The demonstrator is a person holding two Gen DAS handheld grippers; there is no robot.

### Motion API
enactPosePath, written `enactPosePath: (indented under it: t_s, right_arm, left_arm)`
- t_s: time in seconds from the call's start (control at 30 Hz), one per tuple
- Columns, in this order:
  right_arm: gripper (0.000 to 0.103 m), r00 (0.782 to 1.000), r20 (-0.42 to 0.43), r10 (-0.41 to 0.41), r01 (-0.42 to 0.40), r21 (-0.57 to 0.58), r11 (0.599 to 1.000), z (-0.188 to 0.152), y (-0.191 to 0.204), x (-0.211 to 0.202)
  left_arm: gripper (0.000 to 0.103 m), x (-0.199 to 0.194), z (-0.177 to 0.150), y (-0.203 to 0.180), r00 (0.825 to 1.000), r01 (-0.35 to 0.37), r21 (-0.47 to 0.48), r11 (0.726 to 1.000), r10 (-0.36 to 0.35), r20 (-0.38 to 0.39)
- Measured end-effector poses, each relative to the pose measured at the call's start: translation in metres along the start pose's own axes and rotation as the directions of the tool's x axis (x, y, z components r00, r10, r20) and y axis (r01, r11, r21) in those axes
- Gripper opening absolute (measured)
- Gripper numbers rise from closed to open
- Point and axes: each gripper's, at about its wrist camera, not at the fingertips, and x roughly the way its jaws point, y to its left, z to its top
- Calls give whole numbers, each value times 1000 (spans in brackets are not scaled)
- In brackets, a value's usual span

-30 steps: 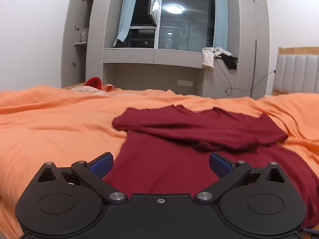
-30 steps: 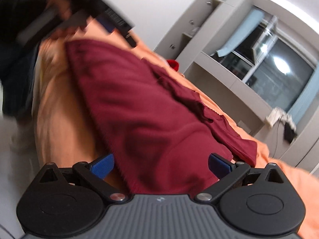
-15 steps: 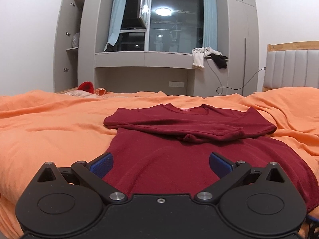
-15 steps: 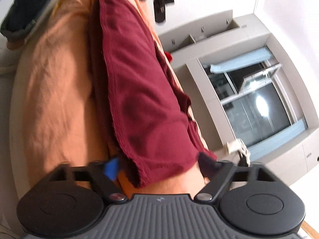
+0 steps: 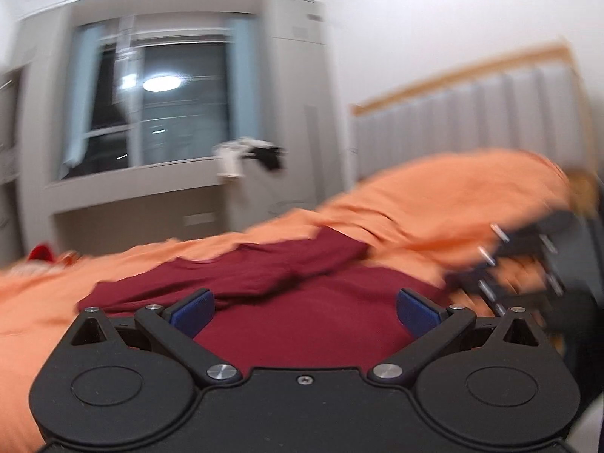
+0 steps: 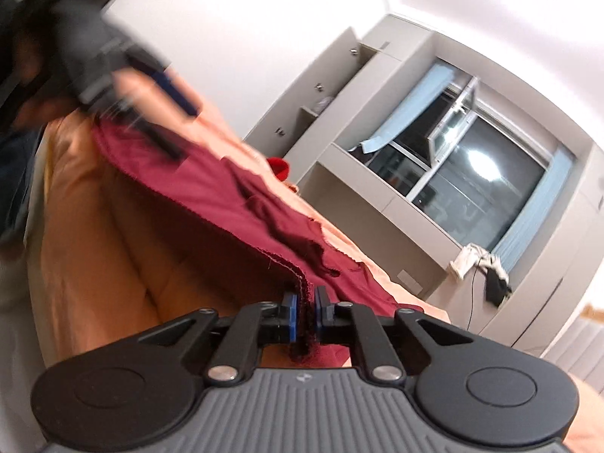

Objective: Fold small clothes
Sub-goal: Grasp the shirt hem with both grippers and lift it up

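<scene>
at six o'clock of the right wrist view, the right tongs [image 6: 305, 315], spread a moment ago, now pinch the hem of the maroon shirt [image 6: 211, 185] lying on the orange bed [image 6: 98, 234]. the left tongs [image 5: 305, 307] hover spread above it, so the fold can probably begin.

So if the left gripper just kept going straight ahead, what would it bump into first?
Probably the dark red shirt: the open left gripper points low across it. Blur makes the depth uncertain.

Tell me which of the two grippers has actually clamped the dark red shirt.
The right gripper: its blue pads pinch the shirt's hem. The left gripper is spread wide over the shirt, gripping nothing.
</scene>
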Motion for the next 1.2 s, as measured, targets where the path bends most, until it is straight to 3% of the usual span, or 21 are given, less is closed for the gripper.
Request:
enactPosePath:
  t_s: [0.07, 0.13, 0.23, 0.3, 0.4, 0.53, 0.6, 0.67, 0.8, 0.9, 1.0, 1.2]
  right_arm:
    - [9, 1000, 9, -2, 2, 19, 1000, 1, -3, 2]
    - [9, 1000, 17, -11, 11, 21, 1000, 1, -6, 0]
    - [9, 999, 26, -29, 28, 26, 999, -1, -14, -7]
    - [8, 998, 30, -53, 52, 33, 998, -1, -16, -6]
    - [8, 995, 39, -93, 91, 59, 994, 2, -22, -5]
    - [7, 989, 53, -135, 130, 87, 988, 6, -27, -3]
    - [7, 988, 58, -145, 139, 88, 986, 7, -28, -4]
    - [7, 986, 60, -155, 149, 83, 985, 9, -29, -2]
    - [7, 983, 56, -177, 174, 50, 984, 9, -27, -1]
    - [7, 975, 66, -213, 216, -54, 975, 8, -14, -4]
    - [6, 963, 80, -257, 266, -137, 954, 7, 4, -6]
    - [5, 942, 80, -327, 334, -83, 939, 20, 1, -25]
  left_arm:
    - [102, 8, -8, -16, 999, 16, 79, 997, -12, -49]
    - [102, 19, -18, -33, 995, -7, 176, 984, 25, -101]
    - [101, 37, -30, -44, 976, -98, 285, 954, 148, -158]
    - [96, 47, -33, -38, 957, -161, 292, 943, 222, -186]
    - [80, 52, -34, -18, 911, -292, 270, 918, 353, -213]
    - [54, 44, -40, 7, 814, -490, 281, 825, 548, -189]
    - [48, 37, -41, 16, 777, -544, 281, 790, 601, -185]
    - [43, 31, -40, 23, 751, -582, 268, 768, 633, -186]
    - [19, 20, -36, 30, 712, -631, 249, 735, 676, -190]
    - [6, 7, -36, 30, 709, -642, 229, 732, 680, -186]
    - [6, 2, -29, 26, 712, -657, 216, 723, 688, -139]
    - [5, -18, -6, 20, 731, -674, 128, 727, 682, -27]
